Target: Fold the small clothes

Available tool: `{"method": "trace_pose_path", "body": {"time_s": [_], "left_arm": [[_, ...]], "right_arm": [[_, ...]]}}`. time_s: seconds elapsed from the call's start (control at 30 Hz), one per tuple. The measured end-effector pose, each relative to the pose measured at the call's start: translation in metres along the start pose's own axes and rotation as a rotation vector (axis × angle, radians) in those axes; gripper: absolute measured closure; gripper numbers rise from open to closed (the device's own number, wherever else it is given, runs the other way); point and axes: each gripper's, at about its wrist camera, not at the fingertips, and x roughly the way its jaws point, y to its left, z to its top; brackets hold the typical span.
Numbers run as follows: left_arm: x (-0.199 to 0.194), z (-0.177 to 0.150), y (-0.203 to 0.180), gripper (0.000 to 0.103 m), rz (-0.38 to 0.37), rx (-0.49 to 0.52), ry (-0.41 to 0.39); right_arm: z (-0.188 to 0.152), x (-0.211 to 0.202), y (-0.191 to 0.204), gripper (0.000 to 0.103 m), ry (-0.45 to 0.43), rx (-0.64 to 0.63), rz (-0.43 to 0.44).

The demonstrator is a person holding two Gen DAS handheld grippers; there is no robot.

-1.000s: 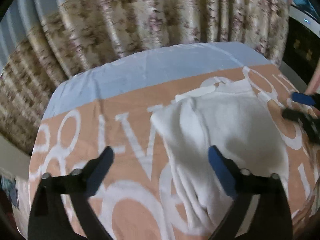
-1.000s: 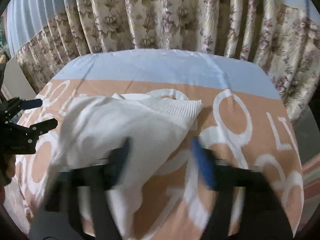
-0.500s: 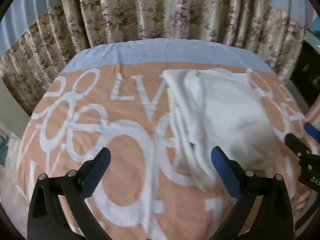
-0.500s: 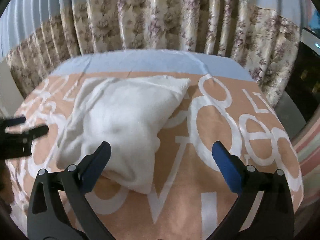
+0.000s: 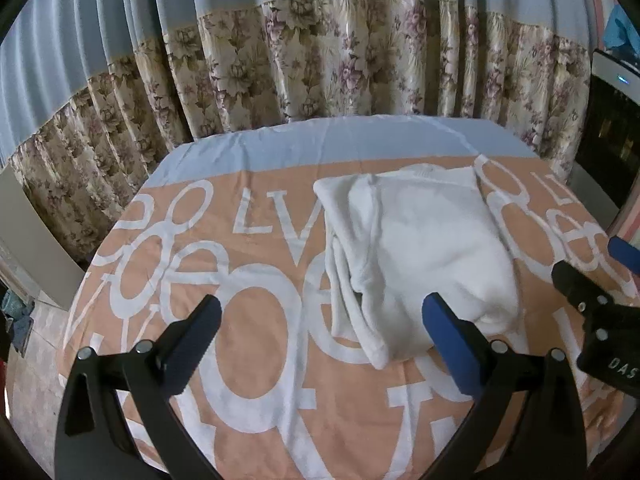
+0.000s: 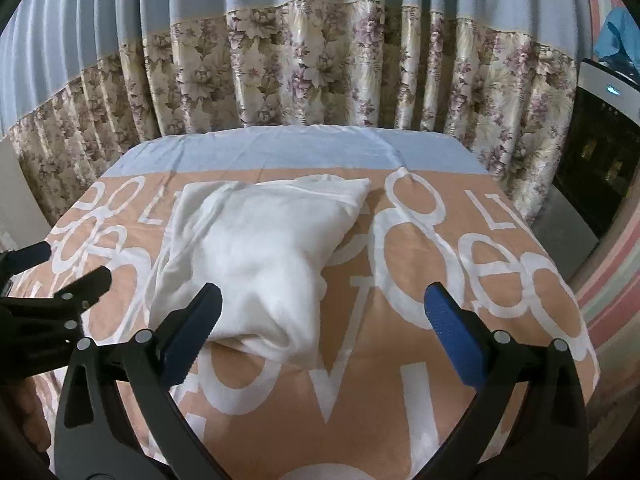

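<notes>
A white knitted garment [image 5: 420,248] lies folded into a thick bundle on the orange and white lettered cloth [image 5: 248,320] that covers the table. Its ribbed hem points toward the curtain. My left gripper [image 5: 320,316] hangs open above the cloth, just short of the bundle's near left corner, with nothing between its fingers. In the right wrist view the same garment [image 6: 260,252] lies ahead and to the left. My right gripper [image 6: 322,304] is wide open over the bundle's near right corner and holds nothing. Each gripper shows at the edge of the other's view.
A floral and blue curtain [image 6: 320,80] hangs close behind the table's far edge. A dark appliance [image 6: 596,152] stands at the right. The cloth's pale blue strip [image 5: 320,140] runs along the far side. Striped fabric [image 6: 616,264] lies beyond the right edge.
Both grippers have drawn back from the garment and risen a little, so more of the table shows. The right gripper let go of the white garment, which now lies still as a bundle.
</notes>
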Motion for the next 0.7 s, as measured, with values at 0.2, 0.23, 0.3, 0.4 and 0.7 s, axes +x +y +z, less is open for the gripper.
{"method": "trace_pose_path", "body": {"time_s": [0.2, 0.23, 0.3, 0.4, 0.7], "left_arm": [[-0.019, 0.006, 0.001, 0.002, 0.026, -0.029, -0.022], [-0.025, 0.009, 0.002, 0.002, 0.032, -0.034, -0.039], [-0.034, 0.013, 0.005, 0.002, 0.022, -0.047, -0.059], [-0.047, 0.019, 0.008, 0.002, 0.01, -0.068, -0.085], [-0.062, 0.026, 0.008, 0.002, 0.013, -0.065, -0.108]], "right_arm": [[0.002, -0.014, -0.002, 0.003, -0.026, 0.006, -0.038], [0.004, -0.02, -0.003, 0.003, -0.041, 0.009, -0.045], [0.008, -0.028, -0.003, 0.003, -0.06, 0.014, -0.061], [0.014, -0.044, -0.003, 0.003, -0.09, 0.026, -0.079], [0.02, -0.059, -0.001, 0.003, -0.113, 0.027, -0.107]]}}
